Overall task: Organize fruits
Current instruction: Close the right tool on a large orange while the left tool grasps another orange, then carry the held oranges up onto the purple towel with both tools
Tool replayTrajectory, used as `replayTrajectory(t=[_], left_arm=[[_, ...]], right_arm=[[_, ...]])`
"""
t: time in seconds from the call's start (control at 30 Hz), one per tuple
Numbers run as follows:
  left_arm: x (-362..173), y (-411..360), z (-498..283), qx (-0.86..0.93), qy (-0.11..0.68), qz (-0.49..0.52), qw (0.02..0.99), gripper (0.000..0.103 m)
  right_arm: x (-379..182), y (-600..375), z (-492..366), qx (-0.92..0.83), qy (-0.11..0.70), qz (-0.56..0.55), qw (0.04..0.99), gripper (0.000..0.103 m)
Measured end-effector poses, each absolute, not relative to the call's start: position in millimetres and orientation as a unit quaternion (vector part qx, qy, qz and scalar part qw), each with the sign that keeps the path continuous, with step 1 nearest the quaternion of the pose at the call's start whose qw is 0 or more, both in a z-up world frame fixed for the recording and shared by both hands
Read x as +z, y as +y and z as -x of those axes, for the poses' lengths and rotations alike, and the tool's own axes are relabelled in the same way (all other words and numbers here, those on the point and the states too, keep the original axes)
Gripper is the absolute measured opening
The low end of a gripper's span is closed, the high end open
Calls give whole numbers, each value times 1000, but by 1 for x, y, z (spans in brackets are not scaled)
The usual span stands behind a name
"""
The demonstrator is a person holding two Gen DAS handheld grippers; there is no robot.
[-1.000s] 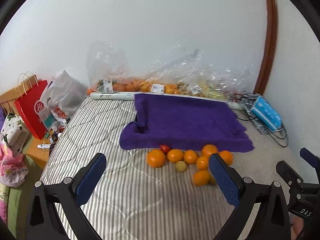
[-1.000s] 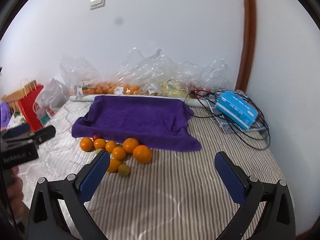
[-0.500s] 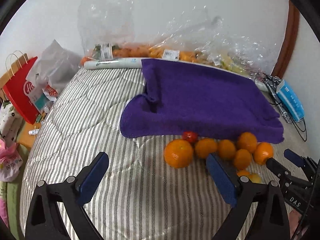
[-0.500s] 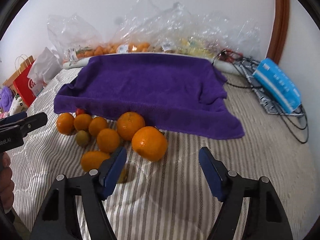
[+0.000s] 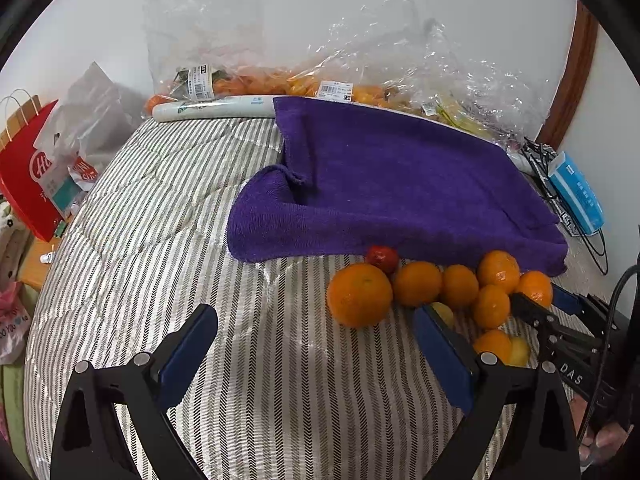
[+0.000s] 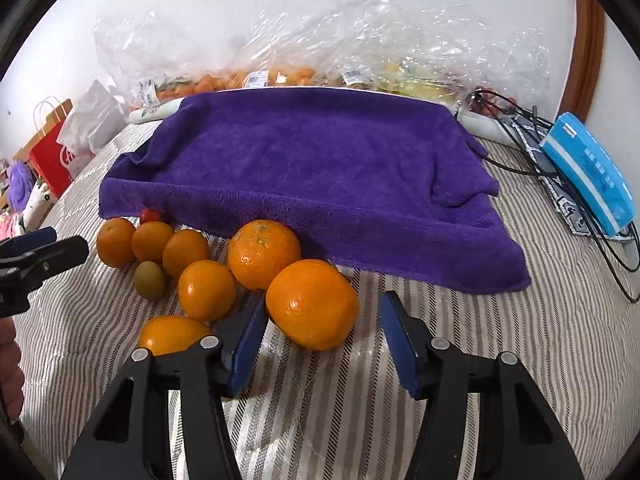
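The right gripper (image 6: 320,340) is held wide open and empty, its fingers flanking the nearest orange (image 6: 312,304) of the cluster on the bed (image 6: 480,360) before the purple towel (image 6: 320,168); the left gripper (image 5: 316,352), likewise open and empty, lies farther off

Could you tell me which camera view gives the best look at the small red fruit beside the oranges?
The left wrist view: the small red fruit sits largely unobstructed against the purple towel. In the right wrist view it is partly hidden behind oranges.
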State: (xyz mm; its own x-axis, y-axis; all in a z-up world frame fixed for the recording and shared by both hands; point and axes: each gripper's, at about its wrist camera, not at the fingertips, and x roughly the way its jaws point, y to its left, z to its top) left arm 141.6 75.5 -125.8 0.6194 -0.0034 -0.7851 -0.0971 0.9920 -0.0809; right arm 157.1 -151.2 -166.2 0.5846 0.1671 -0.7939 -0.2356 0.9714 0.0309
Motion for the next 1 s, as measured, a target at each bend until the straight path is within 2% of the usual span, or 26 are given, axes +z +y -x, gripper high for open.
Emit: replayTrajectory(t=[0.13, 0.2, 0.37, 0.53, 0.6, 0.83, 0.87, 0.9, 1.0], left_arm=[[-131, 77, -142, 21, 441, 61, 895, 90], [-134, 77, -142, 13, 441, 64, 895, 84], [-140, 71, -148, -1, 443, 60, 895, 81], [-146, 61, -161, -2, 447, 42, 894, 71], [-150, 57, -165, -5, 446, 33, 894, 64], [-158, 54, -165, -7, 424, 26, 905, 58], [-158, 53, -165, -6, 425, 20, 905, 53], [-157, 53, -164, -12, 423, 18, 906, 41], [-155, 56, -164, -28, 427, 25, 904, 39]], right_arm=[[-170, -151, -161, 127, 448, 32, 884, 46], [-171, -152, -160, 128, 443, 33, 887, 46], [-171, -153, -157, 121, 433, 41, 892, 45], [-171, -159, -159, 125, 437, 24, 890, 44], [-172, -161, -160, 125, 438, 18, 890, 44], [-173, -161, -160, 130, 441, 14, 888, 44], [-174, -160, -161, 130, 442, 17, 887, 44], [-174, -159, -160, 128, 440, 21, 888, 44], [-173, -160, -160, 134, 440, 17, 888, 44]])
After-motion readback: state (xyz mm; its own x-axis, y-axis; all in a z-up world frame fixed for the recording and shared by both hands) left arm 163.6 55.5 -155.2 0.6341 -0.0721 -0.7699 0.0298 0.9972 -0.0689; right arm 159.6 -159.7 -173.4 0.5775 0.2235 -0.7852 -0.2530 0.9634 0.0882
